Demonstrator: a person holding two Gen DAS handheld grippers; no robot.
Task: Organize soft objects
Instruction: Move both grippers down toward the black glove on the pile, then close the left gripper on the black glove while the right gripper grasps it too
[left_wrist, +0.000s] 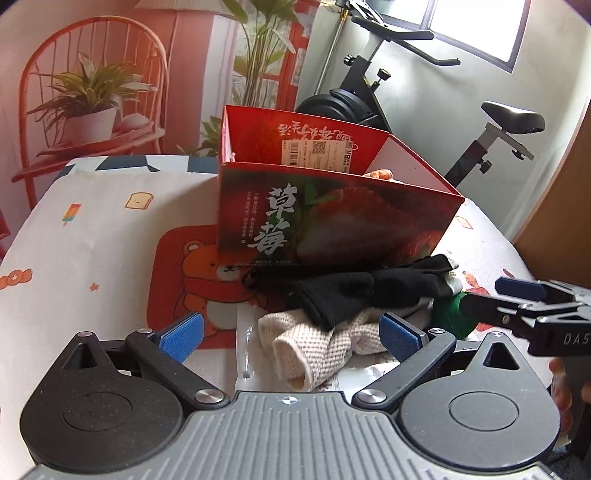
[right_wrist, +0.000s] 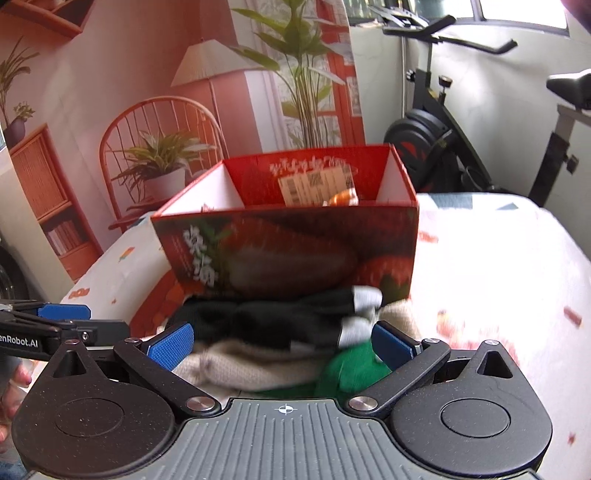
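A: The soft pile sits right against the near wall of the red strawberry box (left_wrist: 332, 218) — black socks (left_wrist: 343, 295) on top, beige knit socks (left_wrist: 314, 350) under them, a green piece (right_wrist: 347, 369) at the right end.

B: And the grippers?

A: 2 of them, both spread wide, both empty. The left gripper (left_wrist: 291, 332) brackets the beige socks, nothing pinched. The right gripper (right_wrist: 282, 343) straddles black and green.

B: Which way does the pile run?

A: Crosswise, along the box's front wall. Box beyond it. Looks like left is nearer the beige, right the green.
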